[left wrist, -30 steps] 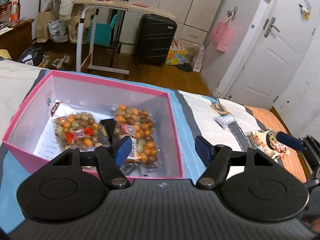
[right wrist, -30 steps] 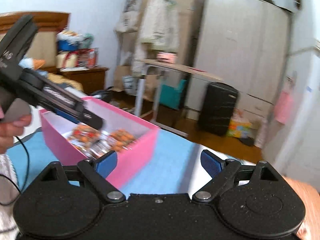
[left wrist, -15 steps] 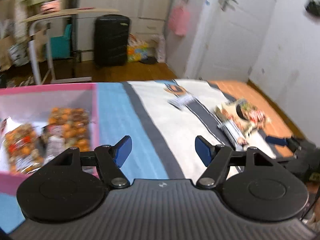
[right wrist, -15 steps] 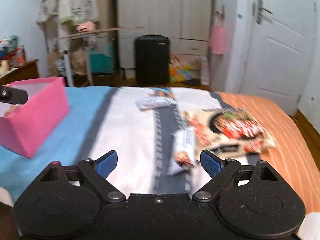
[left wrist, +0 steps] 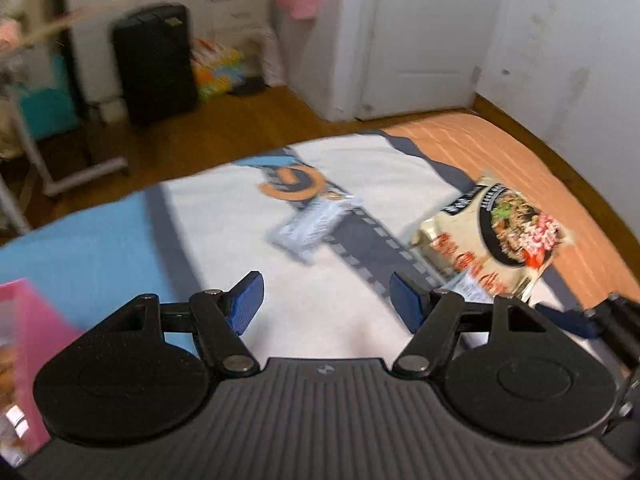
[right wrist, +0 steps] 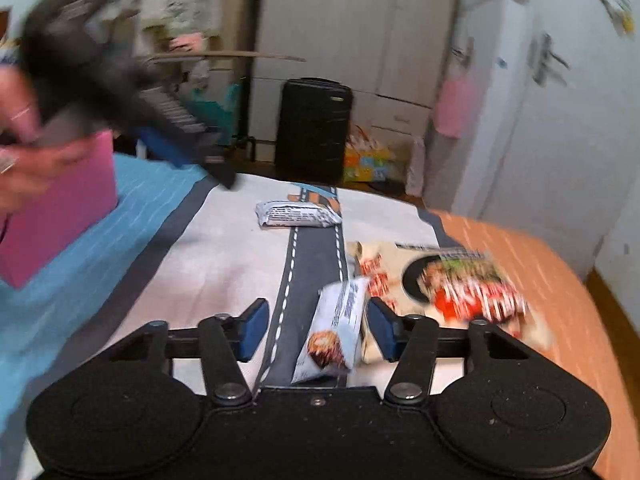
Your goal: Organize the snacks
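Right now the right claw (right wrist: 314,330) stands wide over the bed (right wrist: 208,264), empty, with a pale snack bar (right wrist: 338,336) lying between its fingers, nearer the 3 o'clock one; the bar's long axis runs roughly 6 to 12 o'clock, along the reach, so closing should catch its narrow sides. Touching it at 2 o'clock lies the noodle packet (right wrist: 448,284), which could get pinched too. A second bar (right wrist: 298,213) rests crosswise at 12 o'clock. The left claw (left wrist: 326,300) is wide and empty, farther off. The pink box (right wrist: 60,208) waits at 10 o'clock.
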The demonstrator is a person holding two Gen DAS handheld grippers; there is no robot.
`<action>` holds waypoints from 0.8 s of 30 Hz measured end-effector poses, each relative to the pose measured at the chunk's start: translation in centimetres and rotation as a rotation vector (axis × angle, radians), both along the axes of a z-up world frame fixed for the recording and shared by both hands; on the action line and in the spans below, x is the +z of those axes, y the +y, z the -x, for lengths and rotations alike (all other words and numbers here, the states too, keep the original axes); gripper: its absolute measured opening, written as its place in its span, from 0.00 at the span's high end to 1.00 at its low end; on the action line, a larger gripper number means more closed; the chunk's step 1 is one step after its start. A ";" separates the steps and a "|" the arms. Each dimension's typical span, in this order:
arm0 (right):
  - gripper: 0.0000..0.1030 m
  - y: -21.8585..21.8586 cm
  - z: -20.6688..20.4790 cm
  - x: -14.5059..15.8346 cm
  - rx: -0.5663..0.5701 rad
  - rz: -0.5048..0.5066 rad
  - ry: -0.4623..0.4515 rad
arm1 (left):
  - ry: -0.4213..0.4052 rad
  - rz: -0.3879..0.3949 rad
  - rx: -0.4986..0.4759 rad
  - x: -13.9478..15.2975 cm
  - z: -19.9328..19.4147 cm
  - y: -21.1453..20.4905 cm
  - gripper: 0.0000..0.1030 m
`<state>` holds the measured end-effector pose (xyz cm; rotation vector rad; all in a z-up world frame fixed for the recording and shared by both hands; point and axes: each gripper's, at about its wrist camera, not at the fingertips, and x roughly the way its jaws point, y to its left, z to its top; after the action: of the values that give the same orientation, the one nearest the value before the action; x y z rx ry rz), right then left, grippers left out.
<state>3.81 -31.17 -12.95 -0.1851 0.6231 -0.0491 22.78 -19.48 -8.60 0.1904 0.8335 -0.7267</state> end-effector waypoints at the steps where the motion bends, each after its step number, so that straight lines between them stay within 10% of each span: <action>1: 0.47 -0.2 -0.4 -0.3 0.002 -0.003 0.016 | -0.003 -0.005 0.003 -0.3 -0.7 -0.7 0.33; 10: 0.48 -0.6 -1.8 -2.6 -0.026 0.001 0.074 | -0.030 -0.189 -0.076 -5.4 -5.6 -6.7 0.33; 11: 0.65 -0.4 -1.9 -2.6 -0.031 0.020 0.077 | -0.012 -0.223 -0.084 -6.3 -6.3 -7.2 0.33; 15: 0.70 0.0 -1.9 -2.5 -0.068 0.009 0.081 | 0.025 -0.206 -0.042 -7.6 -7.6 -7.2 0.34; 20: 0.70 -0.2 -2.1 -1.6 -0.117 -0.130 0.071 | 0.017 -0.195 -0.050 -7.5 -7.8 -7.0 0.75; 24: 0.71 -0.3 -2.2 -1.7 -0.135 -0.176 0.080 | 0.041 -0.186 -0.017 -7.3 -8.1 -6.4 0.86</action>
<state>5.98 -31.47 -14.61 0.0261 0.7160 -0.1172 30.88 -25.91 -15.88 0.3505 0.9400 -0.6708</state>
